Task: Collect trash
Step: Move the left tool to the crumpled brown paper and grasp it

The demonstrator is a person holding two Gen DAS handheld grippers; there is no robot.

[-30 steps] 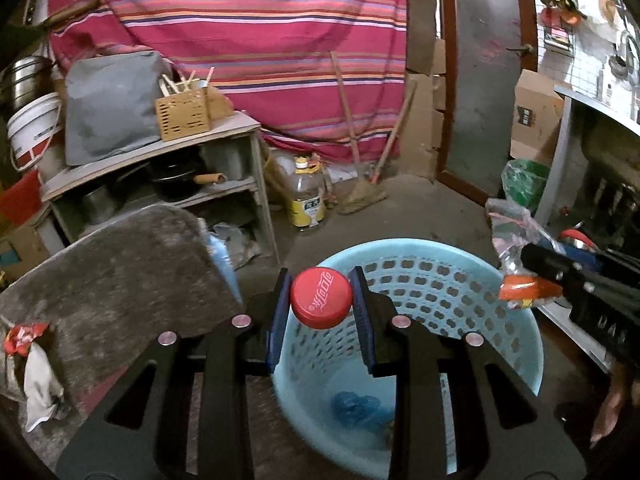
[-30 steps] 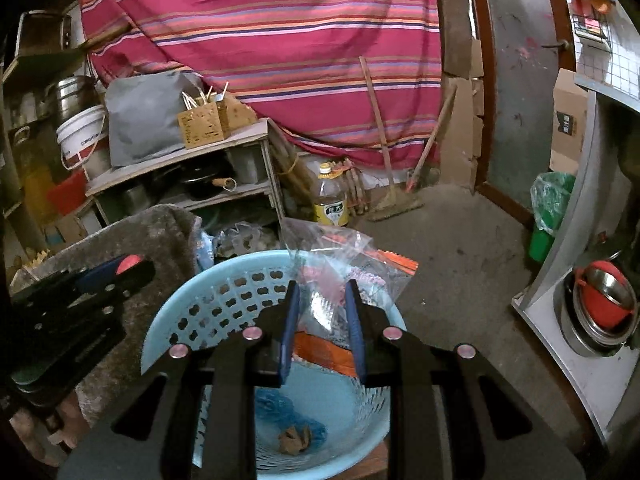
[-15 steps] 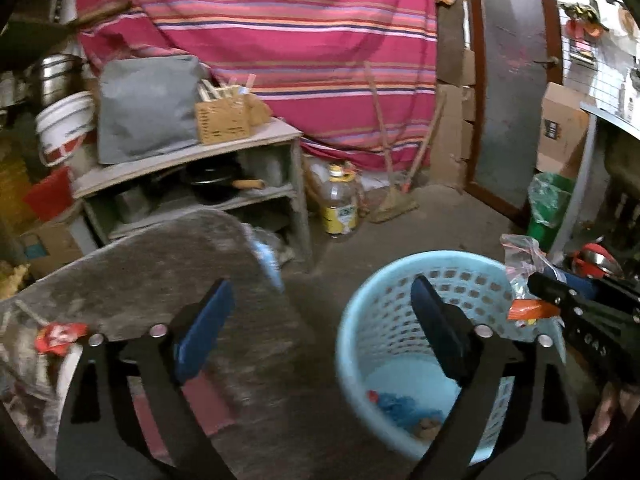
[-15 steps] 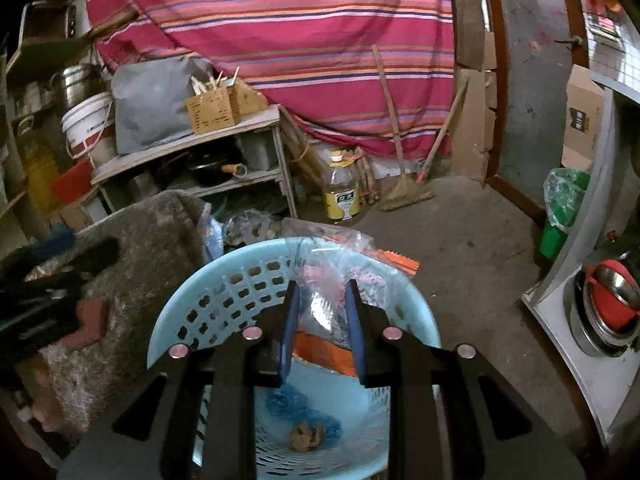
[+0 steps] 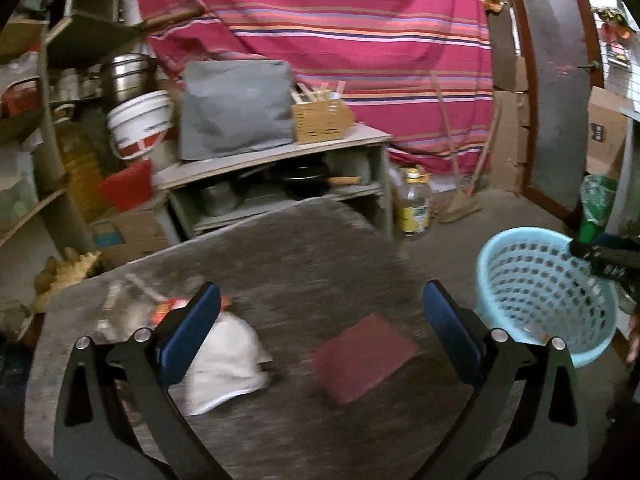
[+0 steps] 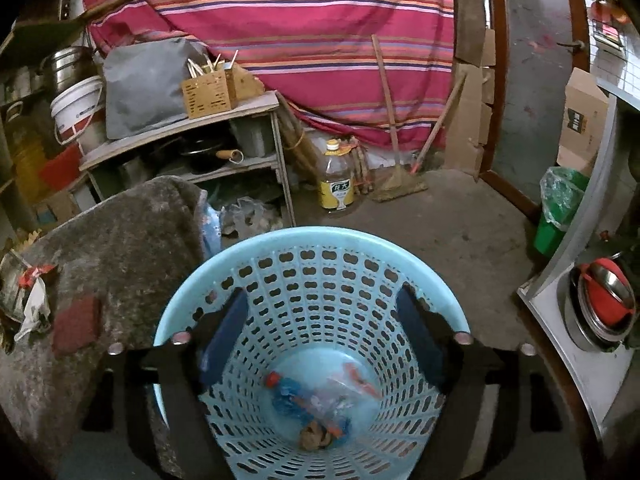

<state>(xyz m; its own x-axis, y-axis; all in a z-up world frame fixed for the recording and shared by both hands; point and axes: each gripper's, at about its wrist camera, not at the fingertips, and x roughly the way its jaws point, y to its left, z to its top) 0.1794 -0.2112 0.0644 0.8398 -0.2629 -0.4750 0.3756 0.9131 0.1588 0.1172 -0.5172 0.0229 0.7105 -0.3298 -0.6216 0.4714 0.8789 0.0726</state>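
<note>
Left gripper [image 5: 320, 312]: my jaws are opening wide with nothing between them, over the grey-covered table [image 5: 304, 248].
Right gripper [image 6: 320, 332]: my jaws are opening over the basket and hold nothing.
Basket [image 6: 200, 300]: light blue, perforated, on the floor at three o'clock from the table in the left view.
Trash in basket [image 6: 320, 404]: clear plastic bag, blue scrap and red bits lie at the bottom, at six o'clock in my right view.
Trash on table: white crumpled piece [image 5: 228, 364] at seven o'clock, with a red wrapper [image 5: 168, 308] just beyond it.
Red pad [image 5: 364, 356]: flat on the table, between my left fingers.
</note>
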